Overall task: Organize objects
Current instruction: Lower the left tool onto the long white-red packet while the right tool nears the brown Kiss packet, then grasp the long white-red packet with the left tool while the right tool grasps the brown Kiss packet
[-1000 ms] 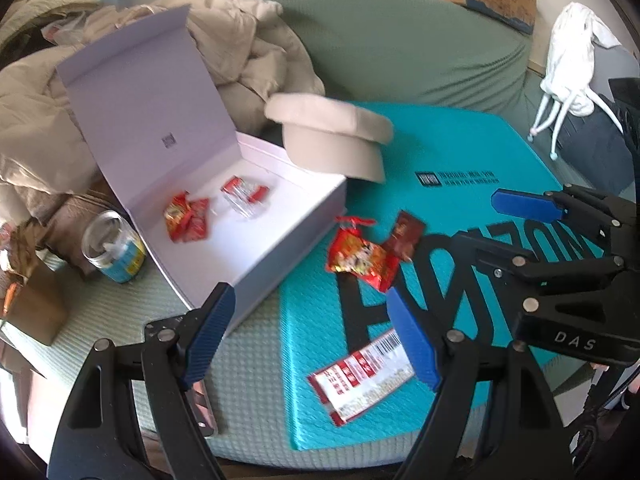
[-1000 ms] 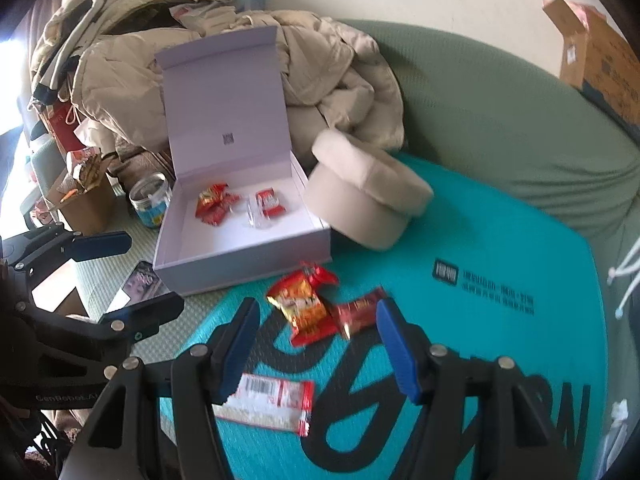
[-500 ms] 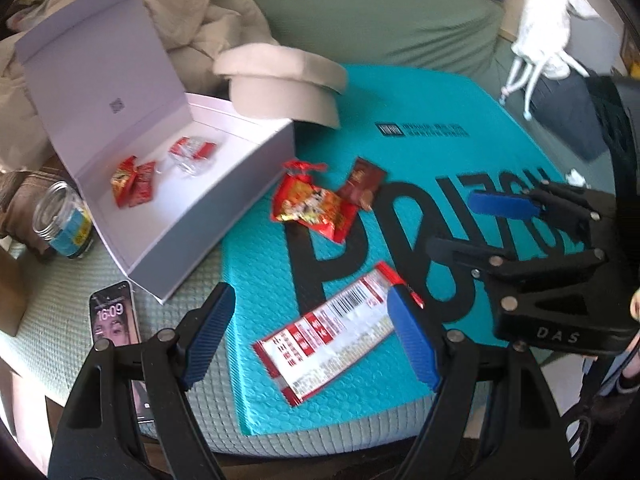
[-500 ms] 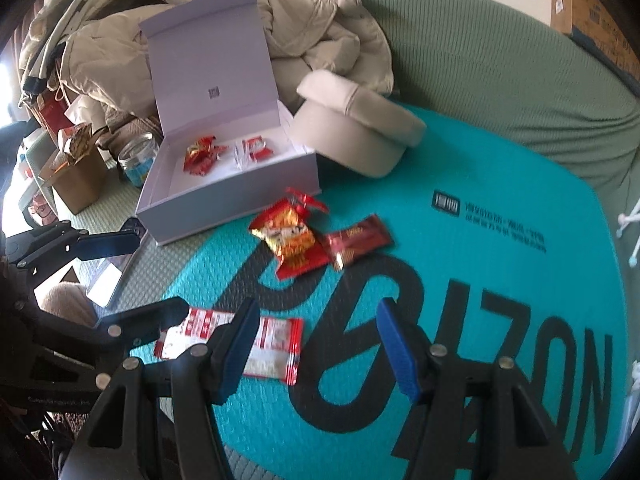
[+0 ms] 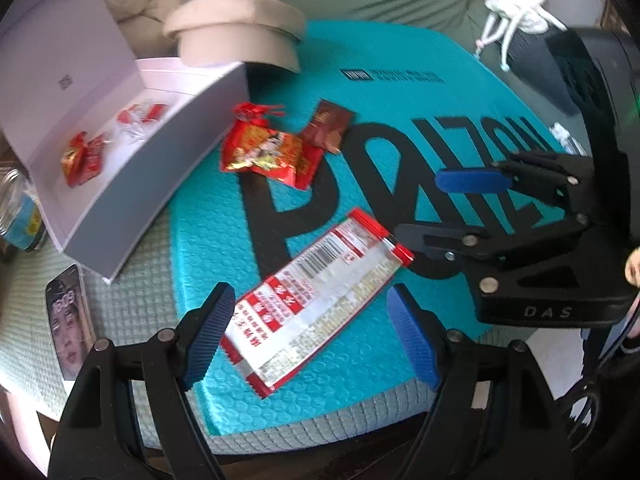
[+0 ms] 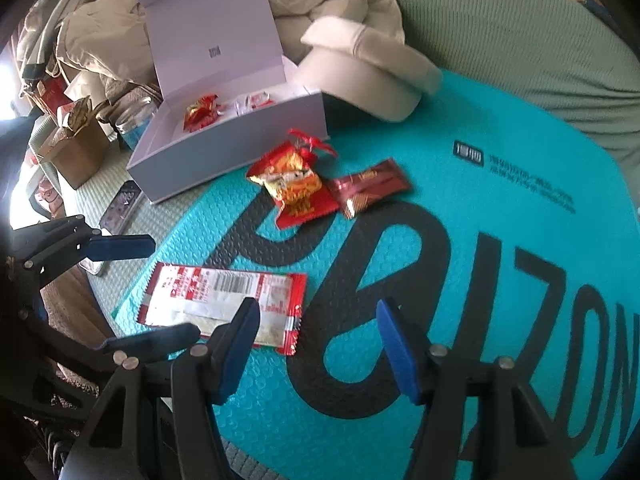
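A long red-and-white snack packet (image 5: 316, 300) (image 6: 222, 300) lies on the teal mat (image 5: 400, 92). My left gripper (image 5: 310, 336) is open just above it, a finger on each side. A red-yellow snack bag (image 5: 272, 152) (image 6: 294, 184) and a dark red packet (image 5: 330, 124) (image 6: 370, 188) lie beside an open white box (image 5: 160, 128) (image 6: 240, 136) that holds two small red snacks (image 5: 80, 156). My right gripper (image 6: 316, 340) is open and empty above the mat, right of the long packet; it also shows in the left wrist view (image 5: 440, 208).
A beige cap (image 5: 236, 36) (image 6: 372, 68) sits behind the box. A phone (image 5: 68, 324) lies on the green cushion at the left. A jar (image 5: 16, 212), a paper bag (image 6: 76, 148) and piled coats (image 6: 100, 28) crowd the far left.
Both grippers have come down and forward toward the mat. The left gripper now straddles the long packet. The objects themselves have not moved.
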The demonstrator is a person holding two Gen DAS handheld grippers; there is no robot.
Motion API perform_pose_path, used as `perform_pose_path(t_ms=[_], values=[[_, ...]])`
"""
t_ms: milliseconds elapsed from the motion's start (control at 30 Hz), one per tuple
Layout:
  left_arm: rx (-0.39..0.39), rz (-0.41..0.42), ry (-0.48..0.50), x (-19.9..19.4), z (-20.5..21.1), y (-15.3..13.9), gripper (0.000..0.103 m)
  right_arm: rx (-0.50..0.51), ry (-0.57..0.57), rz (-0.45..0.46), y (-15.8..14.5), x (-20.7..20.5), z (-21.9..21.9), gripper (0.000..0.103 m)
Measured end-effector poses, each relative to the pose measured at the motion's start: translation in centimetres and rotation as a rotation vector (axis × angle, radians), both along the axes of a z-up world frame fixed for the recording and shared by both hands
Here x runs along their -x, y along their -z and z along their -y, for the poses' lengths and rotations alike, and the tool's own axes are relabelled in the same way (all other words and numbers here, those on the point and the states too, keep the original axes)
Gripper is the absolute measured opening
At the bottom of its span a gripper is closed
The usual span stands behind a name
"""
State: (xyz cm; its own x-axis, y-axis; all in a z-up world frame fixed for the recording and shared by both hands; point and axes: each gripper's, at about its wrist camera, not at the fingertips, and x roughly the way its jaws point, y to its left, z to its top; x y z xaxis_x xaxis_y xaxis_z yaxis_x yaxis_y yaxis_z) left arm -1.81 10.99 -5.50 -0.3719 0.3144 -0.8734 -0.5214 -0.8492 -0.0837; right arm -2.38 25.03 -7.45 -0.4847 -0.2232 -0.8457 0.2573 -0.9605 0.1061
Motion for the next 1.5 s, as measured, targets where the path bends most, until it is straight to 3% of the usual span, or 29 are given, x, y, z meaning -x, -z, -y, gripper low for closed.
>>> perform_pose_path(t_ms=[200,333,433,700,900,1067,1333,1500], values=[[0.040,0.046,0.069,0.4,-1.3,1.6,0.078,0.008,-0.004,0.019,1.1,0.8,-0.5,0.062],[0.090,0.021,0.058,1.0,-1.6,2.3,0.079,-0.005,-0.001,0.014,1.4,1.8,-0.7,0.062],[0.072,0.048,0.047,1.7,-1.3,2.8,0.081,-0.021,0.001,0.013,1.6,2.6,-0.6,0.062],[0.032,0.033,-0.065,4.0,1.3,3.1,0.082,0.017,0.049,0.029,2.2,5.6,-0.1,0.062],[0.007,0.029,-0.146,5.4,3.0,3.1,0.082,0.064,0.151,-0.027,1.5,7.6,-0.4,0.062],[-0.015,0.079,-0.244,7.2,4.4,3.7,0.082,0.030,0.232,-0.044,1.7,9.7,-0.2,0.062],[-0.014,0.065,-0.259,7.8,4.6,3.7,0.076,0.002,0.295,-0.021,2.8,12.8,0.1,0.062],[-0.008,0.045,-0.258,7.6,4.8,3.6,0.072,-0.101,0.279,-0.038,3.4,13.4,1.2,0.063]])
